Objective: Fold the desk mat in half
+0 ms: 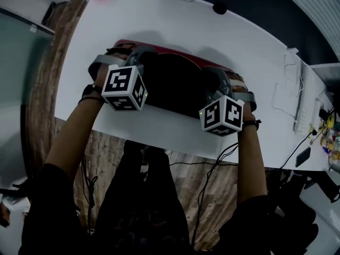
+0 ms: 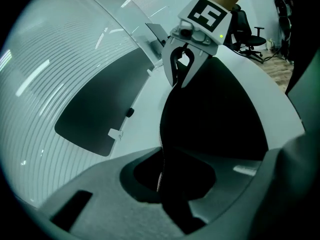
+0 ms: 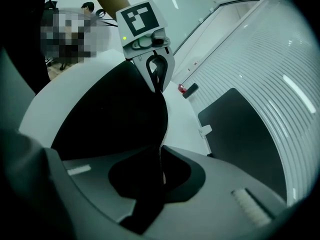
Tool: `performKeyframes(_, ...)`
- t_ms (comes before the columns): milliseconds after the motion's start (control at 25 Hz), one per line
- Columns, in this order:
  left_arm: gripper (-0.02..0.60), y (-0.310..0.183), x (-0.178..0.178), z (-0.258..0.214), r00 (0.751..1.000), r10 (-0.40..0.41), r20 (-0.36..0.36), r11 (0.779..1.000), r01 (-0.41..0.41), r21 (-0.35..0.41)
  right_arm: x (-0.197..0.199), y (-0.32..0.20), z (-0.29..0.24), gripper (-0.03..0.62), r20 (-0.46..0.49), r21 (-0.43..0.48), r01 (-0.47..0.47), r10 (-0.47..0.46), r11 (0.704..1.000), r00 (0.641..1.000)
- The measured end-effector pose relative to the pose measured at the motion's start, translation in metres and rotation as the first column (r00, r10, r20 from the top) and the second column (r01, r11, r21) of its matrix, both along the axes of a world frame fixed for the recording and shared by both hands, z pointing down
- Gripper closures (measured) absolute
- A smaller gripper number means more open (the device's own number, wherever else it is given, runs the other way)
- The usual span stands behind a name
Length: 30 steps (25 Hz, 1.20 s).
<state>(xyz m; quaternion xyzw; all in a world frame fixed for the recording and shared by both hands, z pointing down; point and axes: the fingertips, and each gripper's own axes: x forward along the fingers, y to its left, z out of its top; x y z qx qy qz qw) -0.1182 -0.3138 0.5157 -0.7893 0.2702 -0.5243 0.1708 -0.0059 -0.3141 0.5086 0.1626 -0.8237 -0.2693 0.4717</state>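
While the left hand-held gripper [image 2: 162, 181] and right hand-held gripper [image 3: 161, 176] each pinch the mat's [image 1: 175, 84] raised edge, it lies doubled near the desk's [image 1: 175, 25] front edge; lowering, aligning and releasing seem left.

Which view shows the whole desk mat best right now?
The head view: the desk mat lies on the white table, black face and red edge both visible. Each gripper view shows only the pinched edge and a black expanse.
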Motion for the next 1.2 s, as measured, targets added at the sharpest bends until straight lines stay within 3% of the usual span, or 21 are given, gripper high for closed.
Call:
performKeyframes(520,0.548,-0.024,-0.002,0.029,1.000,-0.012,0.018,0.994,0.014,-0.106,0.000,-0.024,0.026,0.540,-0.014,-0.107,0.021,-0.023,0.994,1.000)
performKeyframes(720,0.546,-0.028,-0.003,0.037,0.999,0.007,0.041,0.993,-0.002,-0.117,-0.003,-0.027,0.034,0.534,-0.017,-0.101,0.023,-0.025,0.995,1.000)
performKeyframes(960,0.543,-0.033,-0.004,0.044,1.000,-0.006,0.019,0.992,0.009,-0.123,-0.004,-0.033,0.038,0.514,-0.018,-0.065,0.019,-0.020,0.998,1.000)
performKeyframes(1080,0.541,-0.035,-0.004,0.045,1.000,-0.010,0.014,0.993,0.012,-0.121,-0.005,-0.037,0.037,0.474,-0.013,-0.032,0.015,-0.016,0.999,1.000)
performKeyframes(1200,0.538,-0.035,-0.004,0.046,1.000,-0.008,0.013,0.993,0.010,-0.117,-0.004,-0.038,0.039,0.488,-0.012,-0.021,0.010,-0.011,1.000,1.000)
